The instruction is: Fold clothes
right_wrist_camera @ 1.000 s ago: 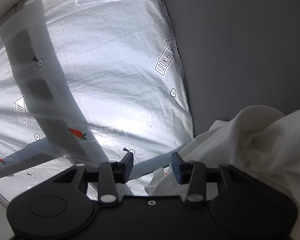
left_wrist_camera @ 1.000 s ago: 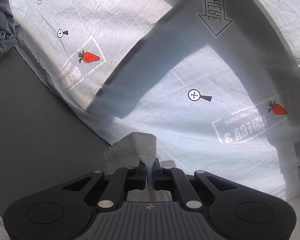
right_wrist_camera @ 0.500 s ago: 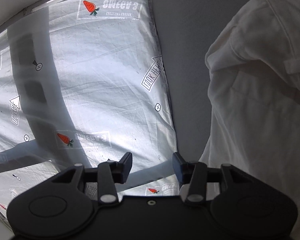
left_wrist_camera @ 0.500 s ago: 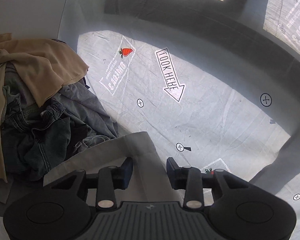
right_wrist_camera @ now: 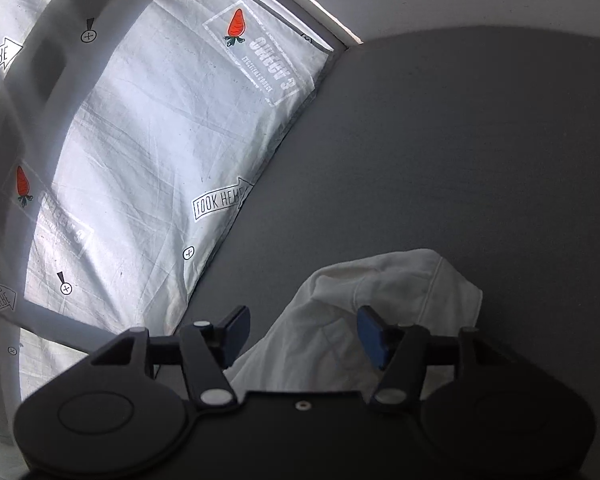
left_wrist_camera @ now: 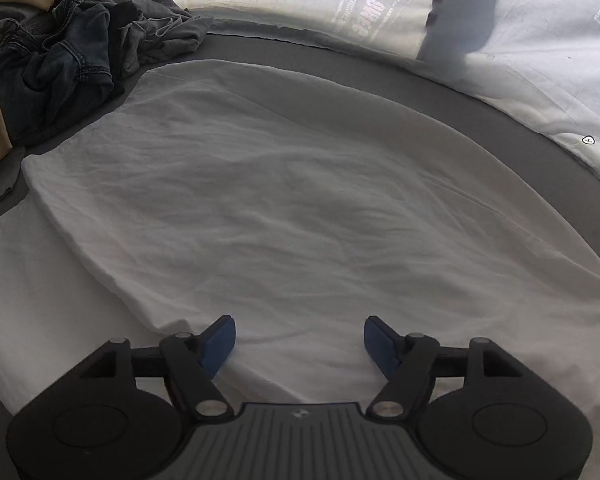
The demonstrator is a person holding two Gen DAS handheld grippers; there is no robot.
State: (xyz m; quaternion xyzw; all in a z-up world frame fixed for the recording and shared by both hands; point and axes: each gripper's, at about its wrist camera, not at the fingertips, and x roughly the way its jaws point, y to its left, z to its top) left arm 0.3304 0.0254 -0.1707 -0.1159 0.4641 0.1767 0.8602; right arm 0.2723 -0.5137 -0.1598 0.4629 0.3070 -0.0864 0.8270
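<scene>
Black two-finger grippers with blue pads hang over a white cotton garment [left_wrist_camera: 300,200] spread on a dark grey tabletop [right_wrist_camera: 440,152], both with jaws parted and holding nothing. Seen from the left gripper [left_wrist_camera: 299,338], the garment lies directly ahead and beneath, its long axis running left to right, one layer already folded over along the left. A heap of dark denim and tan clothes [left_wrist_camera: 56,48] sits beyond the garment's far left corner. The right gripper [right_wrist_camera: 303,334] hovers above the garment's rumpled, seamed end, which rises between its pads without touching them (contact cannot be confirmed). A carrot-printed white sheet [right_wrist_camera: 160,140] borders the tabletop past the garment. Judged from this, the right gripper is better placed to seize that end, while the left, angled down over the flat middle, has no edge between its pads.
</scene>
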